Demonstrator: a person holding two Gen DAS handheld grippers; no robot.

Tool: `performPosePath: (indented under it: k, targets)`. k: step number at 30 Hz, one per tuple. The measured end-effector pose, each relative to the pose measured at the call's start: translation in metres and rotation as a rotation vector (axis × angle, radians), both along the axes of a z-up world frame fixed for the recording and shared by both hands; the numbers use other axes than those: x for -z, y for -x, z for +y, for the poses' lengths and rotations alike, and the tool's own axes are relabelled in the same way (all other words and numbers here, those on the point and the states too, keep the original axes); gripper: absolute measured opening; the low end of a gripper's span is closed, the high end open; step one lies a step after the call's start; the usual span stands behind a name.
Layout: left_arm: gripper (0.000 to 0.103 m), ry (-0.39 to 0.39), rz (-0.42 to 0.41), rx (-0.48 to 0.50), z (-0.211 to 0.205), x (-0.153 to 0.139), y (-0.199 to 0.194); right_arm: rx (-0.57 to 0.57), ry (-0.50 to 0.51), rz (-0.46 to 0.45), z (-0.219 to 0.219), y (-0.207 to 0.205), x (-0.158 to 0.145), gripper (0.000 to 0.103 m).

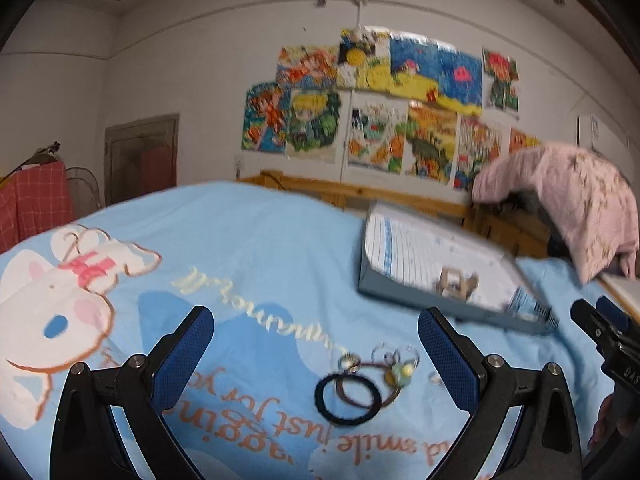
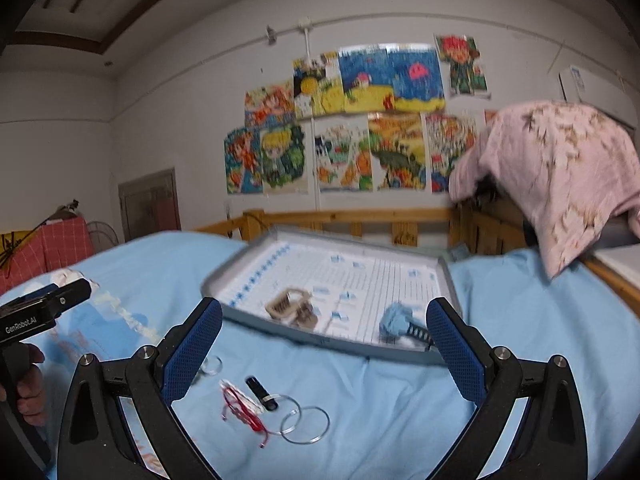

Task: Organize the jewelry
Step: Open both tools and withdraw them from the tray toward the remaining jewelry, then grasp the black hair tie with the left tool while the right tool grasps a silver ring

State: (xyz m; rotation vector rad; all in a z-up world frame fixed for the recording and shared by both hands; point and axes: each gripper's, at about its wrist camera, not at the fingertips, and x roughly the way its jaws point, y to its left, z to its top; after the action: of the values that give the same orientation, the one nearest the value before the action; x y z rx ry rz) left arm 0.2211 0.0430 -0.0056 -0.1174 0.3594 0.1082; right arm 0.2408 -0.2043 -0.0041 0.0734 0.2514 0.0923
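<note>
Both claws hover above the bed with nothing in them: the left claw (image 1: pixel 316 344) is spread wide over a black hair tie (image 1: pixel 347 399), a thinner brown tie, and some small beaded pieces (image 1: pixel 394 368) lying loose on the blue bedspread (image 1: pixel 260 232). The right claw (image 2: pixel 324 344) is likewise released, with a red cord bracelet (image 2: pixel 240 408), a small black clip (image 2: pixel 262 393) and two clear rings (image 2: pixel 298 420) on the sheet below it. Beyond them lies the shallow grey tray (image 2: pixel 452 280), which already holds a wooden-looking piece (image 2: pixel 288 304) and a pale blue fluffy item (image 2: pixel 398 318). By this showing the sorting looks barely begun: two or so items are in, while both piles on the bedspread await moving.
</note>
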Motion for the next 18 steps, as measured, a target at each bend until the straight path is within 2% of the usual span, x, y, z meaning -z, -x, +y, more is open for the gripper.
performPosePath:
  k: [3,11,13,16,18]
  targets:
    - [0.103,-0.003,0.056,0.019,-0.001,0.013,-0.009,-0.013,0.002,0.063,0.002,-0.012,0.017,0.1]
    - [0.103,0.044,0.157,0.072,0.005,0.044,-0.018,-0.041,-0.014,0.15,0.0,-0.027,0.044,0.1]
    - [0.097,0.049,0.168,0.09,0.004,0.048,-0.019,-0.046,-0.018,0.175,0.001,-0.03,0.05,0.1]
    - [0.082,0.048,0.193,0.117,0.002,0.052,-0.022,-0.056,-0.015,0.201,0.003,-0.035,0.057,0.099]
    - [0.07,0.053,0.217,0.131,0.001,0.055,-0.024,-0.061,-0.011,0.217,0.005,-0.038,0.06,0.089]
